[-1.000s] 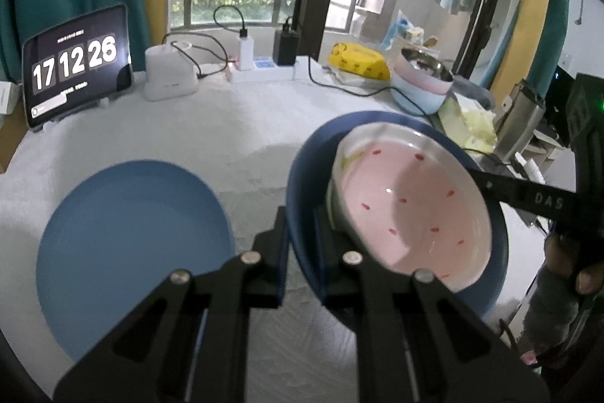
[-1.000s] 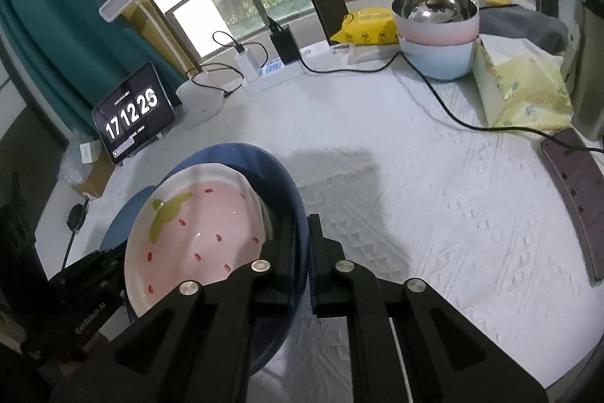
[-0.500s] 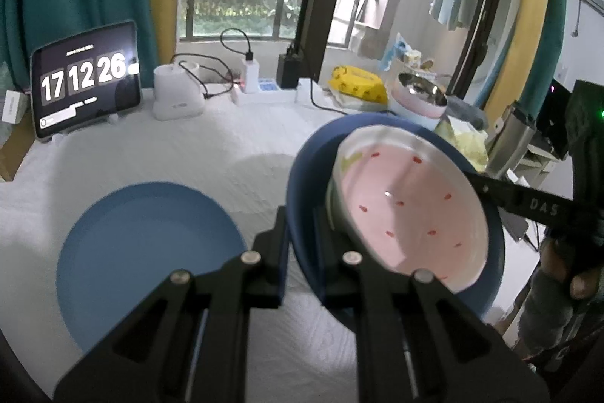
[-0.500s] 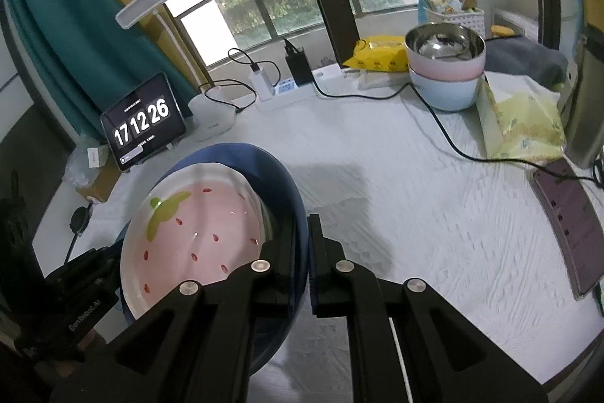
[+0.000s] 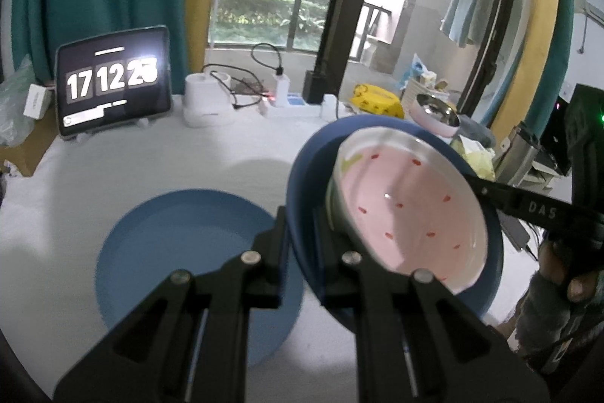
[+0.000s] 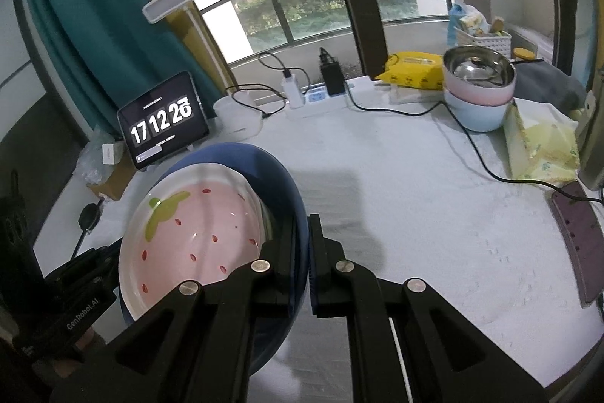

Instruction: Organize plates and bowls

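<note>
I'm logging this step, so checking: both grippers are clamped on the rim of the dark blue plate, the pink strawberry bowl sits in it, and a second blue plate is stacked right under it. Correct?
Not quite. The second blue plate isn't stacked under the held dark blue plate; it lies apart on the table, as the left wrist view shows. The left gripper and right gripper do clamp its rim, with the pink strawberry bowl in it.
</note>
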Action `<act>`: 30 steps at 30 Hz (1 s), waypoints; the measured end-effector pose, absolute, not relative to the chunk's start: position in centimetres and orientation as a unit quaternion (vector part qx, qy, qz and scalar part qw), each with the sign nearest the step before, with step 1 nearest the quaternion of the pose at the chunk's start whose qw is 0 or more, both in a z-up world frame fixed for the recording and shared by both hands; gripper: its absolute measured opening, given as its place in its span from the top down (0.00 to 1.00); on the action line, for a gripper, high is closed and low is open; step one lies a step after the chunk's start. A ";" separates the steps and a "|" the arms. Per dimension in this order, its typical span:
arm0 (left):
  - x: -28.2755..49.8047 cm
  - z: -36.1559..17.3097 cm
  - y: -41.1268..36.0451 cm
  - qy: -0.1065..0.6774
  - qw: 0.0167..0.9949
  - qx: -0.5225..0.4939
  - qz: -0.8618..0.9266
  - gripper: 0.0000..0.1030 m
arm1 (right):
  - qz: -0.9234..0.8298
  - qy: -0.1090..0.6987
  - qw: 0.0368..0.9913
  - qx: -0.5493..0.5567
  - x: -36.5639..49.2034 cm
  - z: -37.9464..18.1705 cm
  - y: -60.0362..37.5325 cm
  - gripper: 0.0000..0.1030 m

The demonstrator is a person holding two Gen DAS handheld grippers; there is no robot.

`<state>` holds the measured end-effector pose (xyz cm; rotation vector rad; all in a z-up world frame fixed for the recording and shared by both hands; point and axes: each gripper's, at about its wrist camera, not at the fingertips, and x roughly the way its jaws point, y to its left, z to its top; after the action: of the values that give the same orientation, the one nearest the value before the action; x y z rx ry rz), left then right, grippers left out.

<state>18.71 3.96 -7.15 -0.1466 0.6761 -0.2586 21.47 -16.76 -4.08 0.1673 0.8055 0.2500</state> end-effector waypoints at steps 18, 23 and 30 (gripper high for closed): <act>17.8 -9.1 13.9 0.334 0.933 -0.115 -0.064 0.91 | 0.170 0.412 0.895 0.036 23.7 -5.7 -6.0 0.93; 17.8 -10.0 16.0 0.342 0.931 -0.120 -0.047 0.91 | 0.183 0.425 0.886 0.031 24.6 -7.0 -3.6 0.93; 18.2 -10.9 17.6 0.350 0.928 -0.121 -0.033 0.91 | 0.191 0.438 0.878 0.022 25.7 -8.4 -1.5 0.93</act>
<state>18.24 17.56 -10.93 -0.2485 0.7163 -0.0682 25.68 -1.49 -8.42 0.0453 0.9123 0.3979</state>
